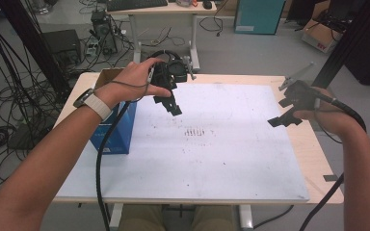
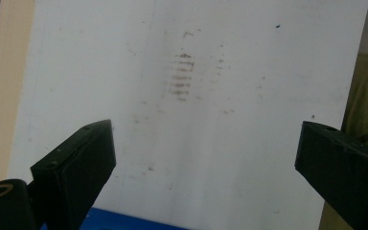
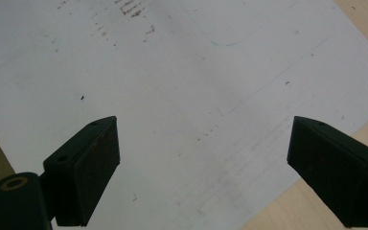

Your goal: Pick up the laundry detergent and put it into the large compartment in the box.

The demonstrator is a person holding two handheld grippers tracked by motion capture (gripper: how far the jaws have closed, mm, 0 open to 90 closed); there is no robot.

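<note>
You are at the very start of the work, as I judge it: both grippers hang in the air over the white board [image 1: 212, 159] on the table [image 1: 318, 154], and neither holds anything. Your left gripper [image 1: 171, 103] has its fingers [image 2: 76, 167] spread wide and empty, and your right gripper [image 1: 284, 118] also has its fingers [image 3: 84, 163] released and far apart above the board's right edge. The nearest thing to your left gripper is the blue box [image 1: 118, 130], standing upright at the board's left edge, just beside and below your left wrist. Its long axis runs away from you, and its open top faces up. Your next move likely calls for turning the left gripper back toward that box and lowering it.
</note>
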